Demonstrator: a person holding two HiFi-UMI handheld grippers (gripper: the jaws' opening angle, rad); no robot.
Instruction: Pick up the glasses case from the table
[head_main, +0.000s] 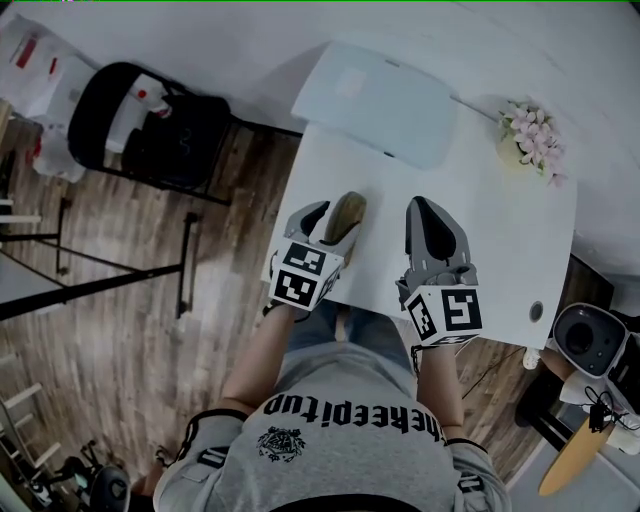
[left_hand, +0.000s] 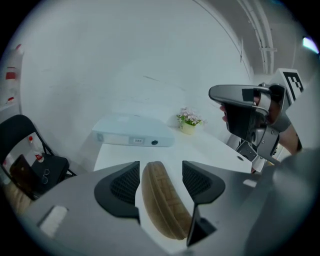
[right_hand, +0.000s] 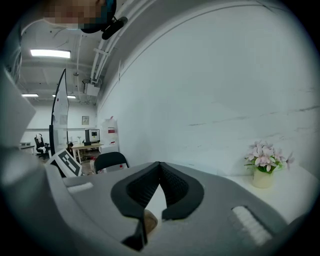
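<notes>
- White table (head_main: 500, 230) against a white wall. Wood floor and a black chair (head_main: 150, 120) to the left, a pale flat box (head_main: 380, 100) at the far edge, a flower pot (head_main: 530, 135) far right.
- glasses case (left_hand: 162, 200): tan with a woven texture. It lies flat by the near edge, left of centre, long axis roughly near-to-far.
- left gripper (left_hand: 160, 163): jaws spread and straddling the case, one pad on each side. A slim gap shows on both sides, so nothing is gripped yet.
- right gripper (right_hand: 160, 167): jaws clenched tip to tip with nothing between them. It sits just right of the case, apart from it.
- Step in hand, as I read it: final alignment, then close the left jaws on the case.
- The case looks slightly skewed to the jaws, with its near end drifting under the right-hand jaw. I'd square the wrist first so both pads meet the long sides flat.
- Grip across the short width near mid-length. A hold near the far tip would probably let it pivot.
- The shell is rounded and looks firm, so pads set high on the curve could squeeze it out. Get them low, close to the tabletop.
- Close slowly so one pad doesn't shove the case sideways before the other lands.
- Lift straight up, and keep the right gripper where it is, out of the path.
</notes>
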